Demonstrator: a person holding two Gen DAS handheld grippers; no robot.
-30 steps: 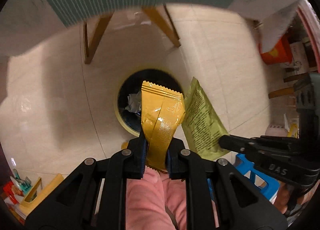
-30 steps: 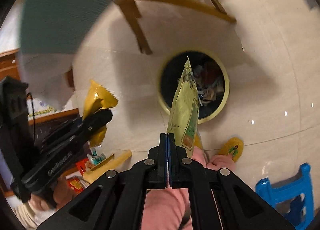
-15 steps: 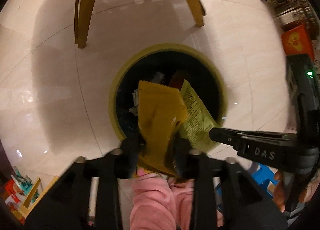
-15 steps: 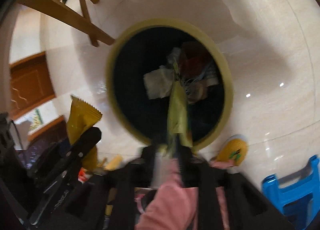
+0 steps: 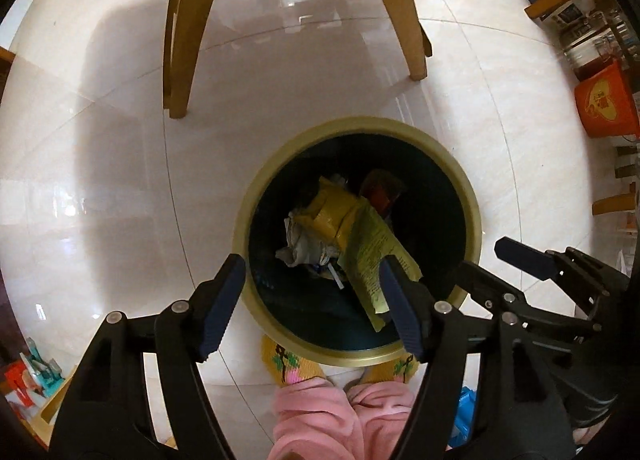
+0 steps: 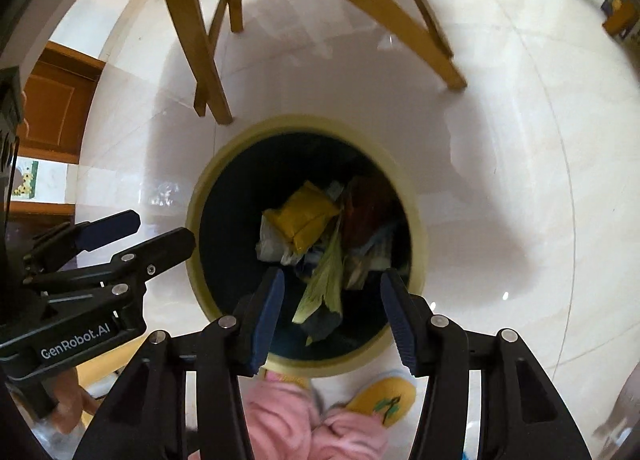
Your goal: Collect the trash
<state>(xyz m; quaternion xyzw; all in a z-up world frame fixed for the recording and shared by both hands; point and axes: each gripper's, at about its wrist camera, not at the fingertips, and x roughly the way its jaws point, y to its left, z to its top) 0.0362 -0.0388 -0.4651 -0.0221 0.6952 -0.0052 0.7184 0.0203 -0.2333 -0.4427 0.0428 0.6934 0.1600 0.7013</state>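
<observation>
Two grippers hanging over floor (image 5: 100, 180), both spread wide, gripping nothing. Largest first: wooden chair legs (image 5: 180, 40) standing behind trash bin (image 5: 476, 216). Left gripper (image 5: 312, 300) and right gripper (image 6: 332, 312) hovering above bin mouth. Yellow wrapper (image 5: 332, 212) lying inside bin on crumpled paper; green wrapper (image 5: 372, 260) sitting in bin too, leaning toward near wall. Judging progress: these two pieces binned; cannot tell whether other trash is waiting, none showing on floor.
</observation>
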